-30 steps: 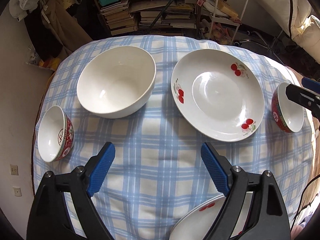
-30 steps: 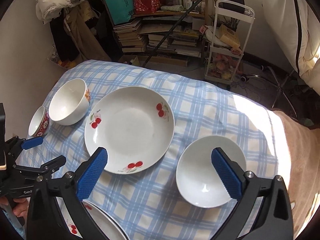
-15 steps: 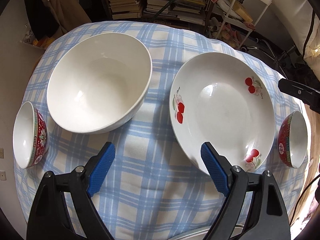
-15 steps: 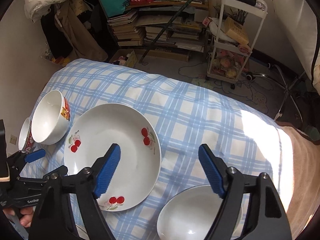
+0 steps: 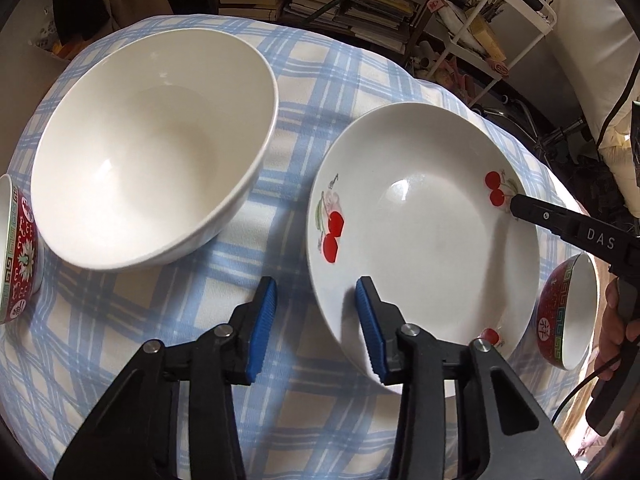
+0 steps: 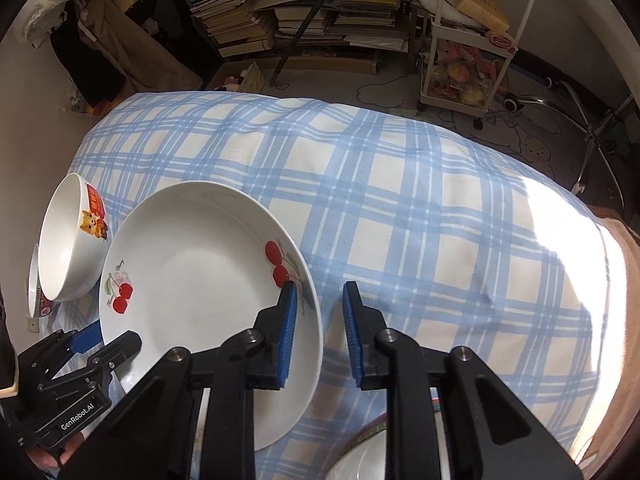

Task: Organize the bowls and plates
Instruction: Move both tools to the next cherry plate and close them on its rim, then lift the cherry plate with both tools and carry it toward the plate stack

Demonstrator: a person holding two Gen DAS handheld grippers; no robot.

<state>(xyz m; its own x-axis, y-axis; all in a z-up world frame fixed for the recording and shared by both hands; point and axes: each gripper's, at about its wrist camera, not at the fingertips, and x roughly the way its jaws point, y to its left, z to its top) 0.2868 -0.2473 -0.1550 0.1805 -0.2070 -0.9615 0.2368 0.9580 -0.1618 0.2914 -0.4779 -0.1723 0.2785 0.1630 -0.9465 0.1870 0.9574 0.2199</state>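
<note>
A white plate with red cherries [image 5: 432,232] lies on the checked blue tablecloth [image 5: 168,340]. My left gripper [image 5: 316,320] straddles the plate's near-left rim, one pad over the plate and one over the cloth. Its jaws are closing, with a gap left on both sides of the rim. My right gripper [image 6: 320,332] straddles the opposite rim of the same plate [image 6: 192,280] and is closing too, not pressing on it. A large white bowl [image 5: 152,152] stands left of the plate. Small red patterned bowls sit at the far left [image 5: 20,252] and far right [image 5: 572,312].
In the right wrist view the large bowl [image 6: 68,248] bears a cat sticker, and another bowl's rim [image 6: 360,456] shows at the bottom edge. Stacked books [image 6: 256,20] and a white cart [image 6: 468,52] stand on the floor beyond the table. Sunlit cloth [image 6: 480,240] spreads to the right.
Both grippers have come down to the cherry plate from opposite sides and narrowed their jaws from wide open until they straddle its rim. The dishes have not shifted.
</note>
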